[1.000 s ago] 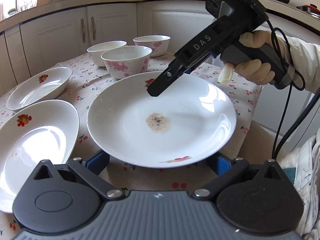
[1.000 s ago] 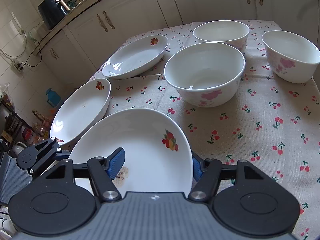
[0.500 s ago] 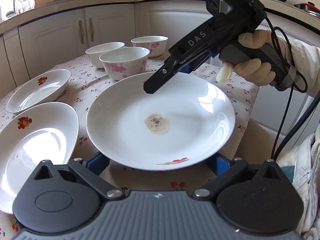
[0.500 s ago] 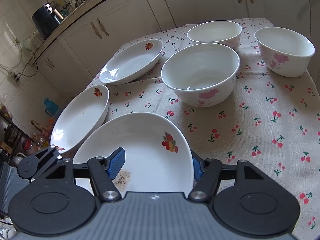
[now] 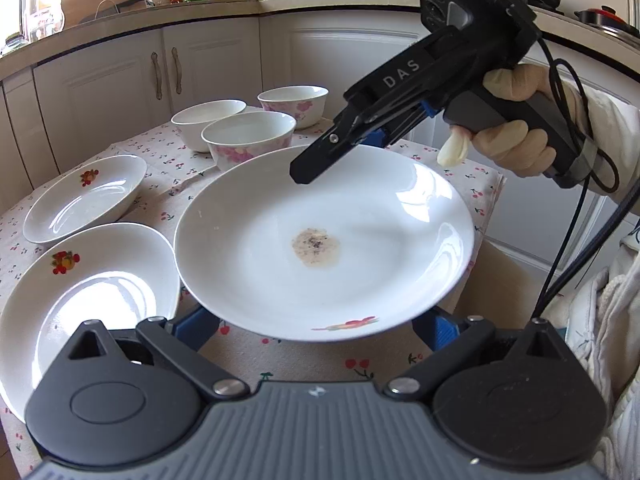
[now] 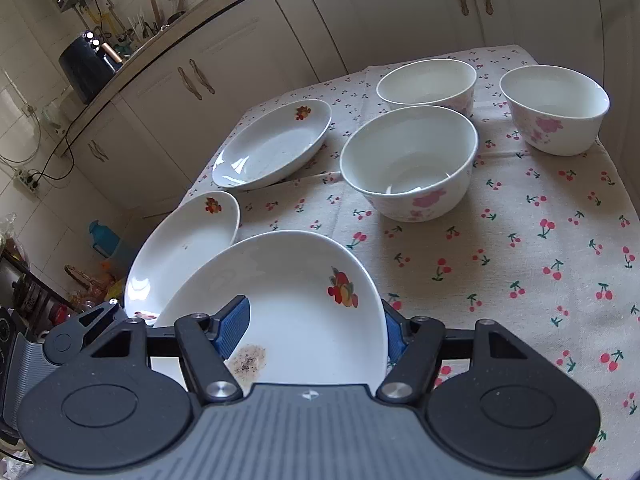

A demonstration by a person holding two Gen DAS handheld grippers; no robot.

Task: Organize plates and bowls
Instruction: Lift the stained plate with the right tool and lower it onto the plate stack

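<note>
the right hand-held gripper (image 6: 316, 330) is gripping the stained plate (image 5: 324, 240) across its rim, one blue pad inside the dish and the other outside, and the plate is hanging tilted above the cherry-print counter (image 6: 520, 248), partly over the near plate (image 6: 184, 248). the left hand-held gripper (image 5: 316, 330) is sitting under the same plate's near edge with its blue fingers spread wide on either side, so it is open and not pinching anything.

as for progress, the sorting is looking barely begun. the near plate and the far plate (image 6: 276, 144) are lying separately on the counter, not stacked. the three bowls, the front bowl (image 6: 412, 160), the back bowl (image 6: 428, 80) and the right bowl (image 6: 556, 108), are standing apart, none nested. what is left, i judge, is setting the lifted plate onto another, adding the third, then nesting the bowls.
</note>
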